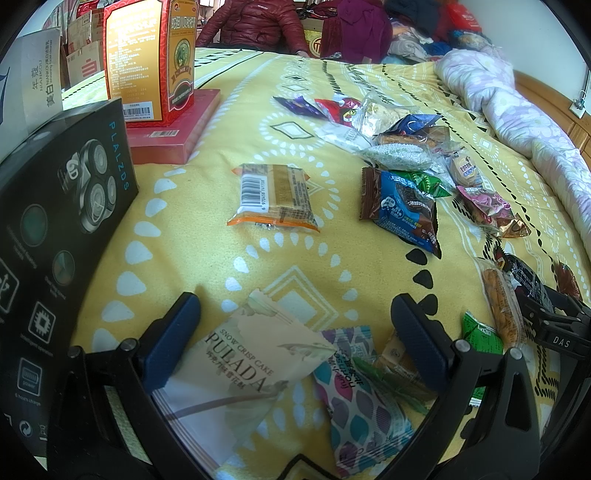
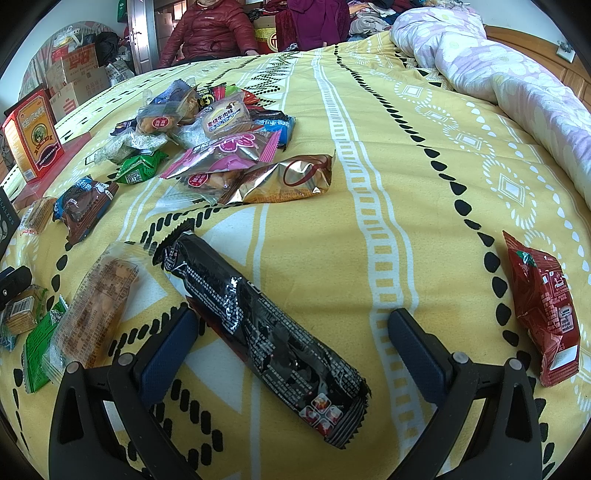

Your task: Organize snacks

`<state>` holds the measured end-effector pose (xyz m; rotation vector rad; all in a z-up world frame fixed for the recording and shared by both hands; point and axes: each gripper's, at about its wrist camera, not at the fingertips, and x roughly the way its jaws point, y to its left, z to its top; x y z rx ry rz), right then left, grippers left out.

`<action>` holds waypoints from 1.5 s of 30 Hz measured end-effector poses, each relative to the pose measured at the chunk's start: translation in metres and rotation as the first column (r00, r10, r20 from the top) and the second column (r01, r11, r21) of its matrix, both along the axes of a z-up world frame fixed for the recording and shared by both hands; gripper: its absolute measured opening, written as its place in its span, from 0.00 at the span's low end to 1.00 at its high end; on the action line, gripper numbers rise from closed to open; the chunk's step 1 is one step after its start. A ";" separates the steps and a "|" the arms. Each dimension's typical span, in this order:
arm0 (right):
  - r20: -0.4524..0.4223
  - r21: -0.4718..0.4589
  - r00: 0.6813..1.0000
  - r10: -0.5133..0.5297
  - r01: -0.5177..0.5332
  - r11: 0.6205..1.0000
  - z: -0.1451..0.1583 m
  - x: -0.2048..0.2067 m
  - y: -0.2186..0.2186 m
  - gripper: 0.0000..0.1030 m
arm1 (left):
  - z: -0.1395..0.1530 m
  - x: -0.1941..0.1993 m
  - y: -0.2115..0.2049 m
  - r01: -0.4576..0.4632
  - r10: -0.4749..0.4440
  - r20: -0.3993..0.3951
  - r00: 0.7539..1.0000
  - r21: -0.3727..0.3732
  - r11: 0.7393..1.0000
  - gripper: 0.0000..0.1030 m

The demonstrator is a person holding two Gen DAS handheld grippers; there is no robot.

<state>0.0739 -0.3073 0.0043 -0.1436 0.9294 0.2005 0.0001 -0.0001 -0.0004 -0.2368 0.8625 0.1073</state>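
Observation:
Snack packets lie scattered on a yellow patterned bedspread (image 1: 207, 236). My left gripper (image 1: 295, 332) is open, its jaws wide apart over a cream PULADA snow crisp cake packet (image 1: 240, 365) and a purple-teal leaf-print packet (image 1: 362, 406). An orange-edged biscuit pack (image 1: 273, 199) lies ahead, and a blue-brown packet (image 1: 402, 206) fronts a heap of snacks (image 1: 402, 144). My right gripper (image 2: 293, 332) is open over a long black packet (image 2: 266, 332) lying between its fingers. A red packet (image 2: 543, 306) lies to its right, a clear biscuit packet (image 2: 96, 302) to its left, and the heap (image 2: 221, 147) lies farther off.
A black shaver box (image 1: 55, 229) stands at the left. A red-gold box (image 1: 147, 59) stands on a flat red box (image 1: 173, 136). A lilac quilt (image 2: 498, 74) lies along the right. Two seated people (image 2: 214, 29) and cardboard boxes (image 2: 74, 74) are beyond the bed.

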 end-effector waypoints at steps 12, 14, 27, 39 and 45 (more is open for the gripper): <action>0.000 0.000 1.000 0.000 0.000 1.000 0.000 0.000 0.000 1.00 | 0.000 0.000 0.000 0.000 0.000 0.000 1.000 0.000 1.000 1.00; 0.000 0.000 1.000 0.000 0.000 1.000 0.000 0.000 0.000 1.00 | 0.000 0.000 0.000 0.000 0.000 0.000 1.000 0.000 1.000 1.00; 0.000 0.000 1.000 0.000 0.000 1.000 0.000 0.000 0.000 1.00 | -0.001 0.000 0.000 0.000 0.000 0.001 1.000 -0.003 1.000 1.00; 0.000 0.000 1.000 0.000 0.000 1.000 0.000 0.000 0.000 1.00 | -0.001 0.003 0.001 -0.006 0.007 -0.011 1.000 0.015 1.000 1.00; 0.000 0.000 1.000 0.000 0.000 1.000 0.000 0.000 0.000 1.00 | -0.001 0.003 0.001 -0.006 0.006 -0.011 1.000 0.016 1.000 1.00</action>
